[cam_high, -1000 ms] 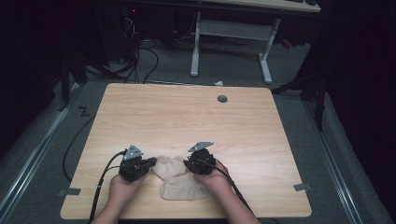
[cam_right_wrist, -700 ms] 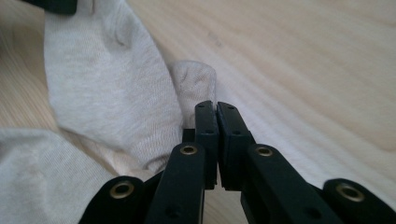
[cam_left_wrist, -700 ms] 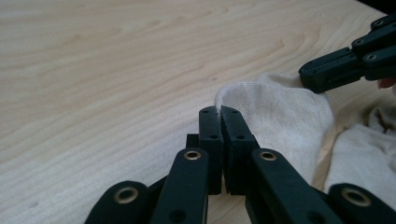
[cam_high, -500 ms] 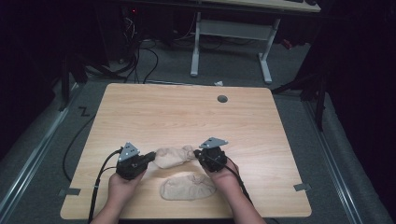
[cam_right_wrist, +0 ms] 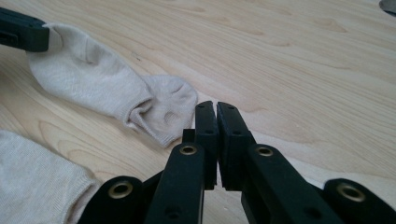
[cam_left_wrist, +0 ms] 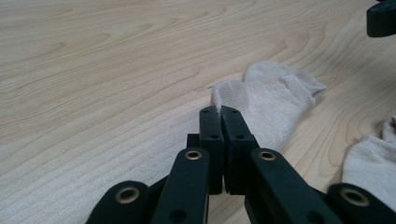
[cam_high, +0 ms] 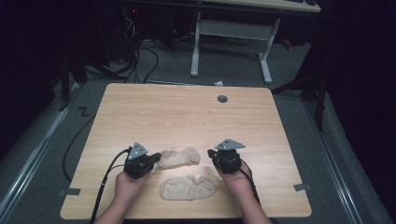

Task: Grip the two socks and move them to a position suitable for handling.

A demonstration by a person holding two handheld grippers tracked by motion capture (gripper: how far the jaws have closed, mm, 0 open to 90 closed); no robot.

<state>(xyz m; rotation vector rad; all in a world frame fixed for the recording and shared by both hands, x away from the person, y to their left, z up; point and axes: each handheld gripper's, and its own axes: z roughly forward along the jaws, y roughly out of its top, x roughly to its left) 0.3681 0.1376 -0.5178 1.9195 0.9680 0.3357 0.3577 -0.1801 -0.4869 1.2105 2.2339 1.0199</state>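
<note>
Since the earlier frames the right gripper [cam_high: 215, 154] has let go of the upper sock's toe and drawn off to the right, its jaws closing again on nothing; the two socks, bunched together a second ago, now lie apart.

Nearest the person, the lower sock [cam_high: 188, 187] lies flat between the two hands [cam_high: 129, 183], close to the table's [cam_high: 187, 112] front edge. Just beyond it, the upper sock [cam_high: 180, 157] stretches between the grippers. The left gripper [cam_high: 156, 158] is clamped on that sock's cuff end; in the left gripper view a sliver of fabric [cam_left_wrist: 218, 109] shows pinched between the jaw tips. The right gripper's jaws are shut and empty, just beside the sock's toe [cam_right_wrist: 170, 105].

The work in hand looks like pairing the socks. To do it well, I'd keep the left grip firm, reopen the right jaws and take the toe cleanly, then lift and lay the sock squarely over the lower one.

The lower sock is cut off at the frame edge in both gripper views, and the high view is too dim to tell which of its ends is the cuff. Farther off, a grommet hole [cam_high: 222, 99] sits near the table's back edge.
</note>
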